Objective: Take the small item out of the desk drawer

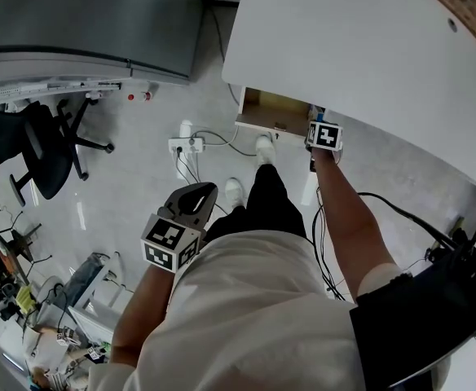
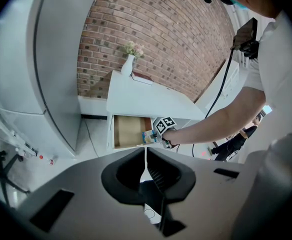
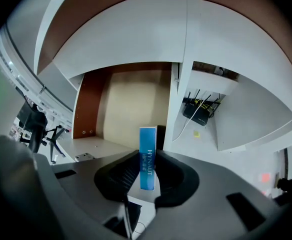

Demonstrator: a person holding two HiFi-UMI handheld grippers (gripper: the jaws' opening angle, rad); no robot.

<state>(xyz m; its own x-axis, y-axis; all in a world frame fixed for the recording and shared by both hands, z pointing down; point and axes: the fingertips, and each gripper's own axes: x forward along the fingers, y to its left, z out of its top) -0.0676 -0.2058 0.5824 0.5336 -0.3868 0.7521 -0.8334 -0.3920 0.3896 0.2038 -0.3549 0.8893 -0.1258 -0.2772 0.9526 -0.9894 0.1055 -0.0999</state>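
the right tongs [image 3: 147, 160] are closed on the small blue box [image 3: 147, 141], which stands upright between them at the front right corner of the open drawer [image 3: 128, 101] under the white worktop [image 1: 360, 63]; whether it rests on the drawer bottom i cannot tell. the left tongs [image 2: 146, 158] hang at the person's side, pressed together with nothing in them. the pads seem to catch only the box's lower part, so a quick pull could tip it or let it slip, and lifting too high might knock it against the worktop's underside
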